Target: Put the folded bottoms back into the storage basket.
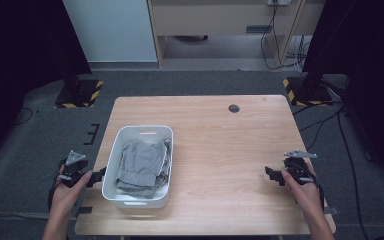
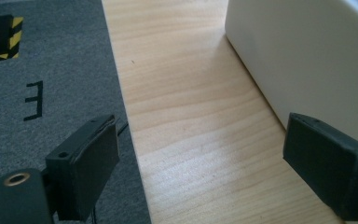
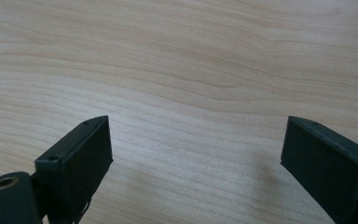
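A white plastic basket point(image 1: 111, 162) stands on the left half of the wooden table point(image 1: 220, 145), with folded grey cloth point(image 1: 142, 167) inside it. My left gripper point(image 1: 98, 176) sits low at the table's left edge, just left of the basket, jaws open and empty. In the left gripper view the left gripper point(image 2: 205, 154) has the basket's white wall point(image 2: 307, 60) close by its right jaw. My right gripper point(image 1: 274, 176) hovers over the table's right side, open, with bare wood between its jaws. The right gripper point(image 3: 196, 154) looks down on plain tabletop point(image 3: 191, 70).
Grey carpet point(image 2: 42, 70) with a black tape mark point(image 2: 33, 99) lies past the table's left edge. A round cable hole point(image 1: 234, 108) sits near the far edge. Black stands with yellow-striped bases point(image 1: 77, 92) flank the table's far corners. Cables point(image 1: 325, 120) run on the floor at right.
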`<state>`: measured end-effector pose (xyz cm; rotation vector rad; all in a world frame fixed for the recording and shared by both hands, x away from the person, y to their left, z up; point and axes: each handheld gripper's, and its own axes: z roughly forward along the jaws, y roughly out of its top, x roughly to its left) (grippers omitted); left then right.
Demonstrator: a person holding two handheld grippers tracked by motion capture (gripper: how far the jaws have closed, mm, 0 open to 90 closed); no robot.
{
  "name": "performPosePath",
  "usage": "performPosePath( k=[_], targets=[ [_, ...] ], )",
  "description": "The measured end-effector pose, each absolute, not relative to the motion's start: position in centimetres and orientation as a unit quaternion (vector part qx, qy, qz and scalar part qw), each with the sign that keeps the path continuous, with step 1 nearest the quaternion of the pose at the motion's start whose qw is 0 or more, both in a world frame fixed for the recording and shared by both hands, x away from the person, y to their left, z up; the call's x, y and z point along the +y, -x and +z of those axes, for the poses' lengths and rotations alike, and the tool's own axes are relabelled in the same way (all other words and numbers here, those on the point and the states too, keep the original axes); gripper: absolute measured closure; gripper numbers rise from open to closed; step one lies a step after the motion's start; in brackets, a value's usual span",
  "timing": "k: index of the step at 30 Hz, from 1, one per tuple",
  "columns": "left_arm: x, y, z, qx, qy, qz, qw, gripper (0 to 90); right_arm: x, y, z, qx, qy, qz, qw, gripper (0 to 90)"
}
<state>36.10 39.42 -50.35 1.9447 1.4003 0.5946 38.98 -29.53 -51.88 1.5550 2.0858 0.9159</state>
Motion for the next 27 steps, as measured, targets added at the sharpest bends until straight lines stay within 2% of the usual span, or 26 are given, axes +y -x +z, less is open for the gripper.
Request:
performPosePath(
  k=[13,27],
  targets=[
    [38.8,-36.3,-51.9,0.515,-0.771,0.228,0.297,10.3,-29.1,-39.2,-52.9,0.755,-0.555,0.294,0.189,7.8],
    [38.7,-36.1,-52.9,0.508,-0.778,0.231,0.289,9.8,-28.4,-38.7,-53.7,0.756,-0.54,0.302,0.214,2.9]
  ],
)
